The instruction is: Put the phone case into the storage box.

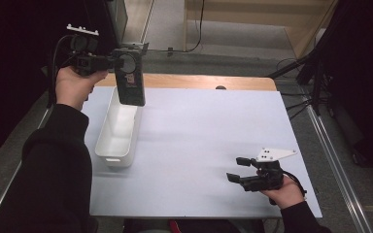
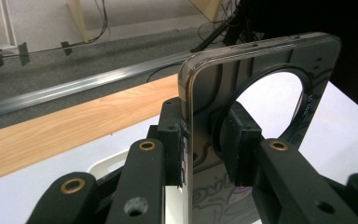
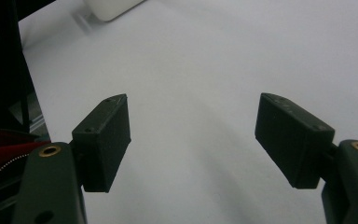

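Note:
My left gripper is raised above the far end of a white bin and is shut on a dark phone case with a round ring on its back. The case hangs upright over the bin. In the left gripper view the case stands edge-on between the two pads, which press its sides. My right gripper rests low near the table's front right, jaws wide apart with nothing between them. In the right gripper view its pads frame bare white tabletop.
The white table has a wooden strip along its far edge. A corner of the bin shows at the top of the right gripper view. Cables and metal rails lie on the floor beyond and to the right.

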{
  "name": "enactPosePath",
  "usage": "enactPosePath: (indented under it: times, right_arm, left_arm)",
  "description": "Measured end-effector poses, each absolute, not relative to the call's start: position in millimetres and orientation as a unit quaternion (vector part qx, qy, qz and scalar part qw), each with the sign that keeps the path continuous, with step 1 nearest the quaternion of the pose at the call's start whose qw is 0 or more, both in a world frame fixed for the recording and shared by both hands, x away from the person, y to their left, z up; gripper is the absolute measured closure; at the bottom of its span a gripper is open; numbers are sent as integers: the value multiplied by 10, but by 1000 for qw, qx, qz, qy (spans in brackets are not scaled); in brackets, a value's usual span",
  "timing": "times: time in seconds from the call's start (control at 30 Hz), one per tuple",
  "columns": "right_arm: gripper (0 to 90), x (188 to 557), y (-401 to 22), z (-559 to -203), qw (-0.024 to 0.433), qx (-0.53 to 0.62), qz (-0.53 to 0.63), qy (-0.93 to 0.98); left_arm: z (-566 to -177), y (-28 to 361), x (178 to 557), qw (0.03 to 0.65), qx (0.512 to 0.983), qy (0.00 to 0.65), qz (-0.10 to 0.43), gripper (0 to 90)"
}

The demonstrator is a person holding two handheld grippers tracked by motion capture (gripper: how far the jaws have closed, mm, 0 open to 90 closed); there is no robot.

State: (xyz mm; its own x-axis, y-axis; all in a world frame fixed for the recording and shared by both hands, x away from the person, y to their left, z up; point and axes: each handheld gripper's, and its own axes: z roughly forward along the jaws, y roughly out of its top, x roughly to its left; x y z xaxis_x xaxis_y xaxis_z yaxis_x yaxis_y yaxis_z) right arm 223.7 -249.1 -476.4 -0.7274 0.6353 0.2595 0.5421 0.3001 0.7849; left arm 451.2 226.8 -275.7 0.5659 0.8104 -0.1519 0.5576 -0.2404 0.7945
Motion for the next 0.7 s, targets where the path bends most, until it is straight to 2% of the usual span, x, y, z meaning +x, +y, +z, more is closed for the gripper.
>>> enactPosePath:
  times: [0.7]
  right_arm:
    - [254,2235,-2477,-4777,43,363,466,806]
  left_arm:
    - [-2869,2438,4743,421,751,473,187,708]
